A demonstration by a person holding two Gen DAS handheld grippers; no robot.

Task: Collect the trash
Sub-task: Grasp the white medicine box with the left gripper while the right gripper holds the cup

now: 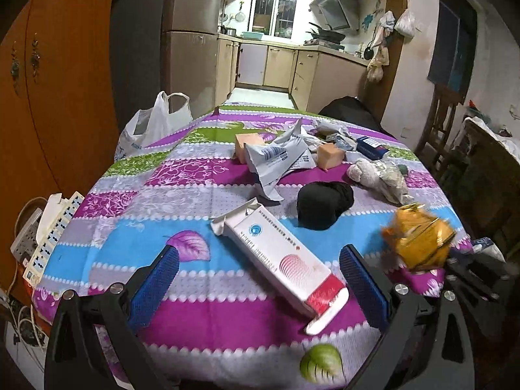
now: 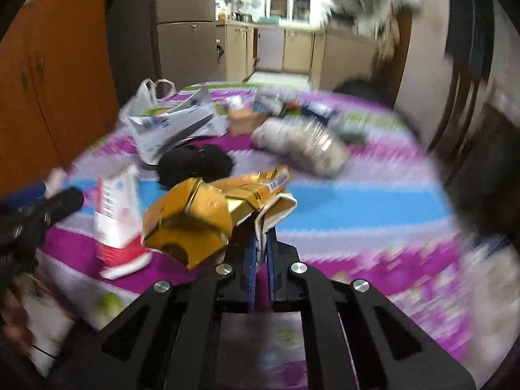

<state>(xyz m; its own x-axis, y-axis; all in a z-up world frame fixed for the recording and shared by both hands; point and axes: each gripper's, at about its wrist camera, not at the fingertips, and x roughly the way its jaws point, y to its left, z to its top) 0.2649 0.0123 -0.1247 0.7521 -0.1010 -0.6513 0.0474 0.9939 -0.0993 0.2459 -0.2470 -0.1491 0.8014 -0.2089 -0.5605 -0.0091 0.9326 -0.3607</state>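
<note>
Two claws out over my table [image 1: 182, 169], w/ its purple, blue and green patchwork cloth filling most of both views. White plastic bag [image 1: 152, 123] hangs off the table edge, upper left of the left view. White-and-red carton [image 1: 279, 260] is the biggest bit of trash: lies flat, lower centre of the left view, betw. the blue pads of my left claw [image 1: 258, 274]. That claw is spread wide, pads clear of the carton on both sides, nothing gripped. Grey mailer bags [image 1: 279, 159] sit crumpled centre frame, two tan blocks [image 1: 328, 156] beside them, a pale stuffed toy [image 1: 377, 175] to the right. Black cloth lump [image 1: 325, 203] just above the carton. Gold box [image 2: 195, 221], crushed, fills the centre of the right view; my right claw [image 2: 261, 243] is pinched tight on its white inner flap, box lifted off the cloth. Same box shows blurred at the right edge of the left view. Right view is smeared, so small stuff at the back I can't read.
</note>
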